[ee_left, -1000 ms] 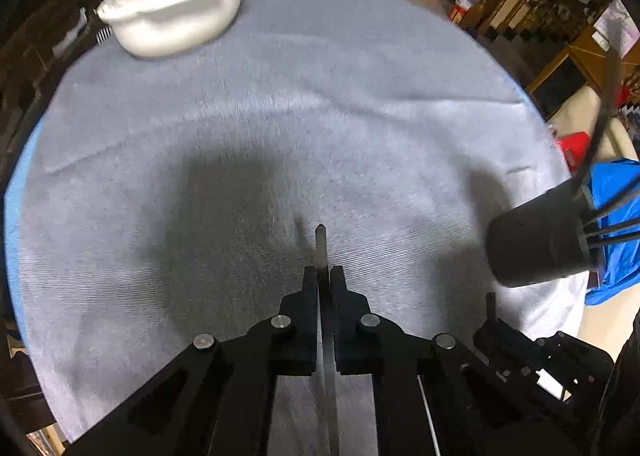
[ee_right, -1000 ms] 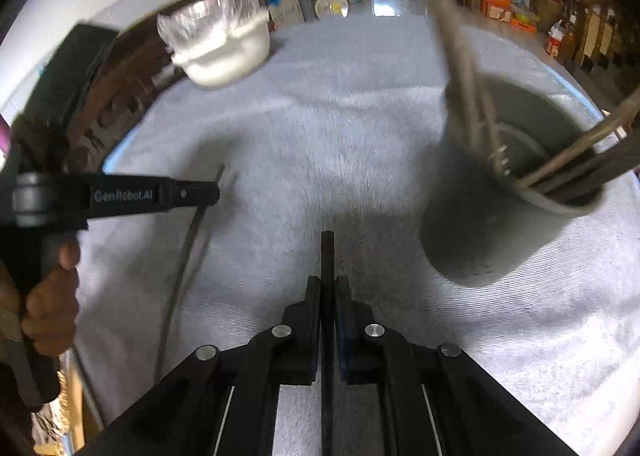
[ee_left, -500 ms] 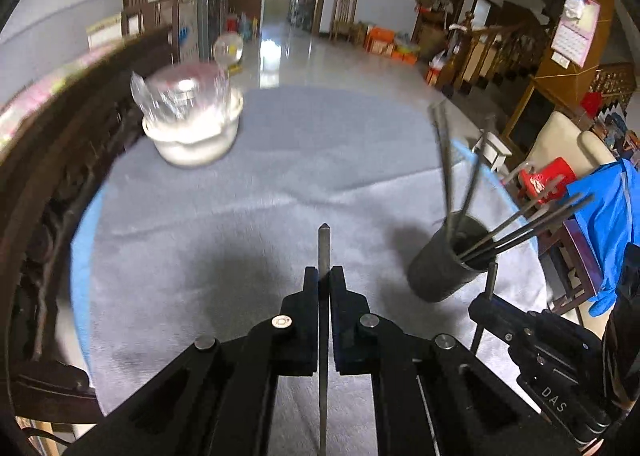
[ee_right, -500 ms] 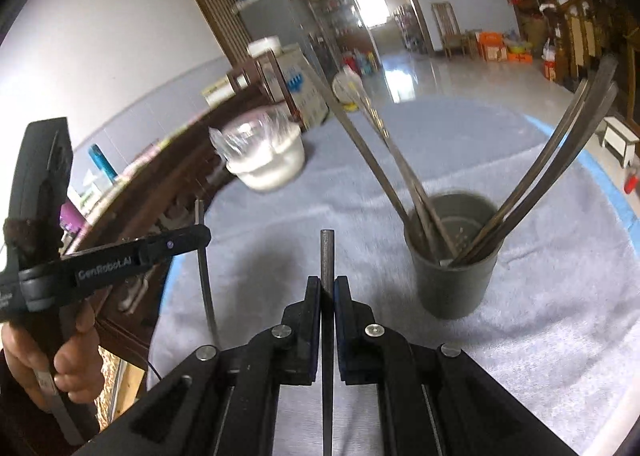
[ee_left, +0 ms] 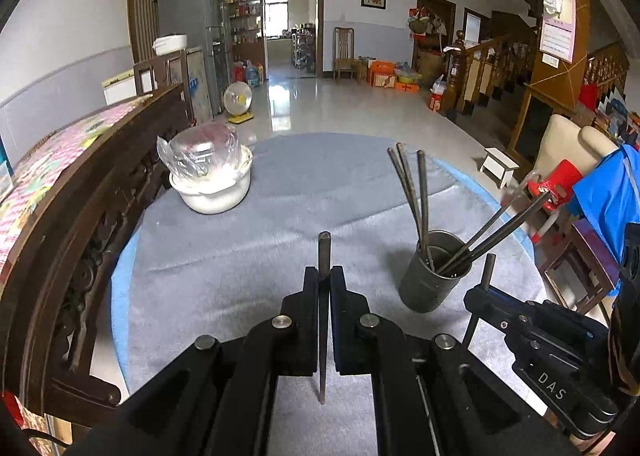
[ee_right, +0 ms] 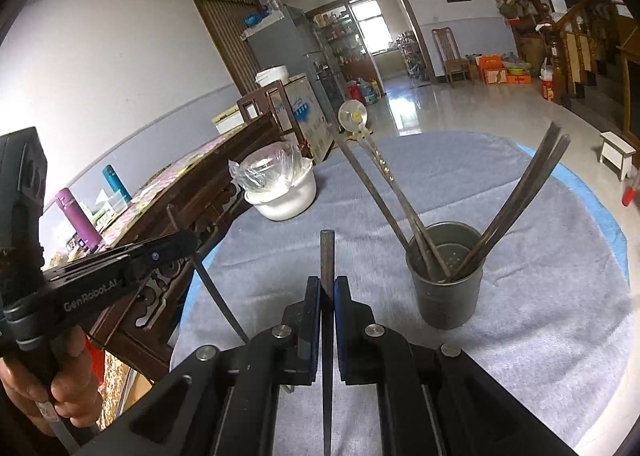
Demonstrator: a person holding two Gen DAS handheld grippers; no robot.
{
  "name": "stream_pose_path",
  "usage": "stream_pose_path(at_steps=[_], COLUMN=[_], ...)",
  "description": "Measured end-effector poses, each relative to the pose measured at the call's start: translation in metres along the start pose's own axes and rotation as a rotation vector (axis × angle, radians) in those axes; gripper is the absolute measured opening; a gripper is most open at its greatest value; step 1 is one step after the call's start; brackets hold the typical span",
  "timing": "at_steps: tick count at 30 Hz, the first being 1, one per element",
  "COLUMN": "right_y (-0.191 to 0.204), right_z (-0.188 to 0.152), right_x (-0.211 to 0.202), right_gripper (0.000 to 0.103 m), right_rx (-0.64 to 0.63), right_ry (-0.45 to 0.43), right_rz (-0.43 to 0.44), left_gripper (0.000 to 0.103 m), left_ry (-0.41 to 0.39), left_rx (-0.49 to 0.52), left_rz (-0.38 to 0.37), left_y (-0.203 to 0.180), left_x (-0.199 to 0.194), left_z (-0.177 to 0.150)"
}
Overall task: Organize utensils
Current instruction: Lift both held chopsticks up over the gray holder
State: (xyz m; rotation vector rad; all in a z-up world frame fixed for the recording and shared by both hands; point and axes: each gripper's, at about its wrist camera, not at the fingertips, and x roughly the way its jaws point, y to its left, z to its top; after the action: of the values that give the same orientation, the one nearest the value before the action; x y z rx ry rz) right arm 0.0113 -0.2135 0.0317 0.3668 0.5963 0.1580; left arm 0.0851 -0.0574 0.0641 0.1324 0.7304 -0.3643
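A thin dark chopstick [ee_left: 324, 252] is pinched upright in my left gripper [ee_left: 324, 272], which is shut on it above the grey tablecloth. My right gripper [ee_right: 327, 282] is shut on a second dark chopstick [ee_right: 327, 252]. The dark metal cup [ee_left: 434, 276] stands on the cloth to the right and holds several chopsticks that lean out of it. In the right wrist view the cup [ee_right: 448, 288] is ahead and right of the held stick, and the left gripper [ee_right: 186, 243] is at the left with its chopstick [ee_right: 212, 288] hanging below.
A white bowl [ee_left: 212, 187] with a clear plastic bag in it sits at the far left of the round table [ee_left: 240, 276]. A dark carved wooden bench back [ee_left: 80, 223] runs along the table's left edge. A hand [ee_right: 64, 388] grips the left handle.
Both grippers have risen and tipped up away from the cloth, each with its chopstick still in its jaws. The cup now looks smaller and farther off, and the room beyond is in view.
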Motion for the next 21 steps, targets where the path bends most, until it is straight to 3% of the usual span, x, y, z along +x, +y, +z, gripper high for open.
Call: stream_pose_path(at_steps=[14, 21], right_y=[-0.024, -0.043], right_z=[0.005, 0.006], right_x=[-0.021, -0.032], right_gripper=[0.007, 0.007], right_rx=[0.044, 0.082], right_ry=[-0.048, -0.067], right_rz=[0.005, 0.006], left_gripper=[0.006, 0.006], left_ry=[-0.026, -0.009], left_rx=[0.022, -0.007], left_rz=[-0.003, -0.046], left_y=[-0.025, -0.025], left_x=[-0.013, -0.015], left_z=[0.003, -0.001])
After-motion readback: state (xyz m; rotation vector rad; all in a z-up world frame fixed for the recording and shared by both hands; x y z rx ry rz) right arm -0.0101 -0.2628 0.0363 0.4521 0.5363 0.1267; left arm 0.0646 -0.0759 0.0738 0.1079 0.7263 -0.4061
